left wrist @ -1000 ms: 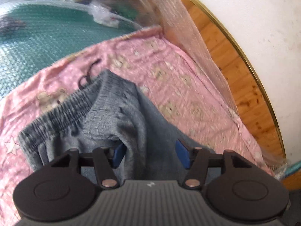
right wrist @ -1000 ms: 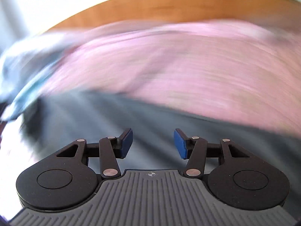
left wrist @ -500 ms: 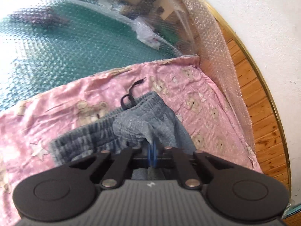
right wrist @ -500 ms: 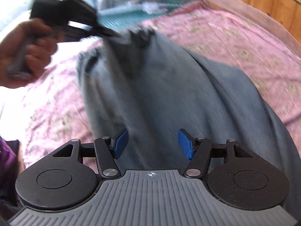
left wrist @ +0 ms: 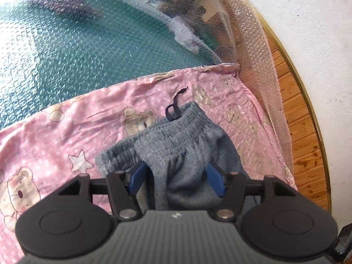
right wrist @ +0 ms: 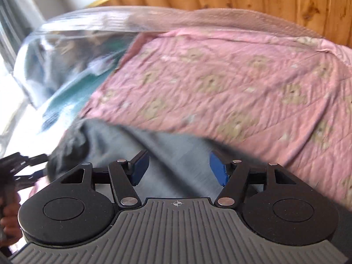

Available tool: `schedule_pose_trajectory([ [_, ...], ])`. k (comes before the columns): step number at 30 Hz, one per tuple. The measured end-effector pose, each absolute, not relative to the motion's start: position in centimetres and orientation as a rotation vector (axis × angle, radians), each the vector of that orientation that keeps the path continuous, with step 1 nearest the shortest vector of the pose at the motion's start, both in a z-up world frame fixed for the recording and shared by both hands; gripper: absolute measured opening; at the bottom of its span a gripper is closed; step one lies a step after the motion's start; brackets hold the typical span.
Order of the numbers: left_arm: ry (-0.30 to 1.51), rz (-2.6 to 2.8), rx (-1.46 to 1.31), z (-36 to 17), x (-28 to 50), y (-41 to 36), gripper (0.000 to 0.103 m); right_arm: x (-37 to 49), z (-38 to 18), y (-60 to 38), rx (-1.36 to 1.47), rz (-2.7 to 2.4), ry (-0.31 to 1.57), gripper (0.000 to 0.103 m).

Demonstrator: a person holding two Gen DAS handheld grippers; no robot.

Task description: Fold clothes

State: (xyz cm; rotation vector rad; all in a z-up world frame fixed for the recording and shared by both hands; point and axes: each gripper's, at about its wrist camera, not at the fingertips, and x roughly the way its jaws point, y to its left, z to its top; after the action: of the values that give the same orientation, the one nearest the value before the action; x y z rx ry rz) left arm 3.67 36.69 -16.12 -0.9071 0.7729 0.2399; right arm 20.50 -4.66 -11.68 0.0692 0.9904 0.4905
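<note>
The pink bear-print sheet (left wrist: 66, 118) carried the grey sweatpants (left wrist: 182, 151), waistband bunched near the bubble-wrapped wall. The left gripper (left wrist: 176, 176), pinched shut a moment earlier, was opening — fabric loose between its pads — so that fold looked released. The right gripper (right wrist: 178, 167) was opening too, empty above the cloth.

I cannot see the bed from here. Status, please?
Left gripper opening, a fold of the grey pants between its jaws. Right gripper opening, empty, over the pants. Nothing in the way.
</note>
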Motion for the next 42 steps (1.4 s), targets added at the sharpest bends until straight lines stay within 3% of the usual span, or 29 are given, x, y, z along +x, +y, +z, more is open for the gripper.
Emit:
schedule_pose_trajectory([
  [1,0.782,0.239,-0.914,-16.2,3.8,36.8,0.043,21.3,-12.1,-4.7,0.063,0.493,1.005,0.065],
  [2,0.792,0.238,-0.921,-16.3,4.0,36.9,0.018,22.0,-12.6,-4.6,0.056,0.497,1.021,0.065],
  [3,0.801,0.236,-0.929,-16.4,4.2,37.0,0.002,22.7,-13.0,-4.6,0.049,0.502,1.037,0.063],
  [7,0.840,0.280,-0.937,-16.2,1.0,37.9,0.002,23.0,-14.1,-4.7,0.086,0.580,1.104,0.044],
  [16,0.948,0.357,-0.856,-17.6,1.0,38.5,0.002,26.6,-15.0,-7.9,0.331,0.637,1.160,0.051],
  [21,0.998,0.407,-0.830,-18.3,0.9,37.9,0.002,30.5,-19.9,-7.1,0.437,0.701,1.426,0.051],
  [26,1.035,0.428,-0.800,-18.8,1.0,37.7,0.003,33.0,-22.6,-5.8,0.572,0.736,1.469,0.055],
  [28,1.043,0.430,-0.791,-18.9,1.1,37.8,0.004,34.2,-23.1,-7.3,0.741,0.704,1.425,0.034],
  [29,1.045,0.430,-0.789,-18.9,1.1,37.8,0.004,34.7,-23.2,-8.5,0.814,0.673,1.379,0.030],
  [30,1.047,0.428,-0.782,-18.9,1.1,37.8,0.004,35.1,-23.3,-9.7,0.885,0.640,1.331,0.017],
  [31,1.051,0.426,-0.774,-18.8,1.1,37.7,0.004,35.4,-23.3,-11.0,0.954,0.613,1.279,0.016],
  [35,1.059,0.389,-0.743,-17.8,0.8,37.6,0.014,35.7,-22.4,-12.6,0.901,0.617,1.291,0.018],
  [38,1.028,0.319,-0.721,-15.1,-1.0,37.5,0.017,33.8,-21.9,-11.1,0.733,0.699,1.374,0.043],
  [42,0.937,0.271,-0.655,-10.4,-2.0,37.5,0.017,32.8,-22.6,-9.8,0.636,0.731,1.422,0.047],
])
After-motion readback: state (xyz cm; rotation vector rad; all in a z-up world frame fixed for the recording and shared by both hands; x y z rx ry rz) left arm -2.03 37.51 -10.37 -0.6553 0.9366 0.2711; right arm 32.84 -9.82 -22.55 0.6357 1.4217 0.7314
